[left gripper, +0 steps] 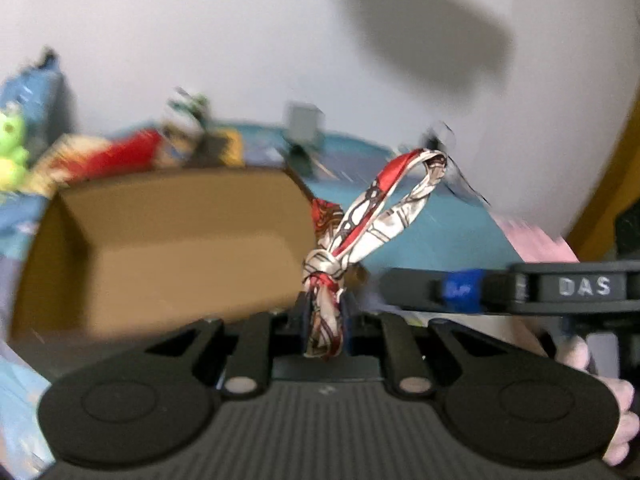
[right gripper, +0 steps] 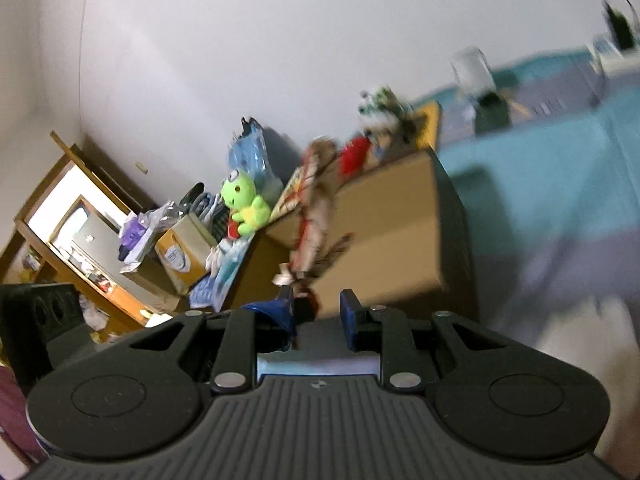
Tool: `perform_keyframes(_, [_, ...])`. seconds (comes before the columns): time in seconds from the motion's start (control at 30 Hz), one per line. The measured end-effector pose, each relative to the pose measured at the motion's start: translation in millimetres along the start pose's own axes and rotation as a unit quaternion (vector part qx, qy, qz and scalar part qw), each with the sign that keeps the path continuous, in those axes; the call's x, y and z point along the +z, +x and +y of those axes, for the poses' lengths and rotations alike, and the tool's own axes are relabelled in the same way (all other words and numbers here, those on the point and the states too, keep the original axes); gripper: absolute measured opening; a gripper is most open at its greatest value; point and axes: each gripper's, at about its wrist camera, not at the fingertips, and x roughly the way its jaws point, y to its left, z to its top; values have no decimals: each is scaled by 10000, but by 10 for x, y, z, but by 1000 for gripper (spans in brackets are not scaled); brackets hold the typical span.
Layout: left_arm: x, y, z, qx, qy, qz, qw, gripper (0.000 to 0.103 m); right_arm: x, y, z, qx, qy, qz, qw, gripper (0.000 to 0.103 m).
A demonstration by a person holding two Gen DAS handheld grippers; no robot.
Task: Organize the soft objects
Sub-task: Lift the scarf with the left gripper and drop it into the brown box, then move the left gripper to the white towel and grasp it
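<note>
Left gripper [left gripper: 325, 322]: jaws closed on the knotted red-and-white scarf [left gripper: 352, 240], its loop rising toward one o'clock, beside the open cardboard box [left gripper: 172, 248]. Right gripper [right gripper: 316, 314]: jaws look parted in the blur; scarf fabric hangs just ahead, grip unclear. Green plush frog [right gripper: 244, 206] sits at ten o'clock.

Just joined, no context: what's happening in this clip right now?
A person is working with two handheld grippers over a bed. The left gripper has its jaws shut on a knotted red-and-white patterned scarf, whose loop sticks up in front of an open cardboard box. In the right wrist view, the right gripper has a narrow gap between its jaws; a blurred strip of the same scarf hangs just ahead of them, but whether it is gripped can't be told. A green plush frog sits by the box.
</note>
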Motion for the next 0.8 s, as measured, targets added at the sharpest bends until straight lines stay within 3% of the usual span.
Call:
perform_keyframes(0.17, [254, 296, 722, 543, -222, 218, 9980, 14, 216, 618, 223, -531, -465, 19, 9975, 6])
perform_keyframes(0.27, [281, 584, 1071, 790, -131, 620, 9949, 15, 269, 1116, 201, -890, -425, 529, 9937, 6])
perform_keyframes(0.33, [239, 731, 1254, 864, -75, 899, 9922, 15, 259, 1444, 181, -1406, -474, 887, 9849, 6])
perform_keyframes(0.4, [134, 772, 1452, 831, -73, 1194, 9893, 16, 236, 1675, 114, -1938, -329, 1239, 9726, 6])
perform_keyframes(0.5, [105, 816, 1675, 692, 81, 1317, 9888, 19, 163, 1779, 30, -2216, 184, 1631, 9612, 5])
perform_keyframes(0.53, [100, 823, 1722, 649, 158, 1323, 9890, 25, 131, 1762, 48, -2308, 149, 1658, 9587, 4])
perform_keyframes(0.6, [74, 809, 1791, 633, 254, 1313, 9890, 58, 73, 1690, 73, -2452, 210, 1708, 9541, 4])
perform_keyframes(0.8, [-2, 703, 1780, 334, 663, 1263, 9892, 62, -126, 1432, 130, -2230, 1020, 1888, 9509, 8])
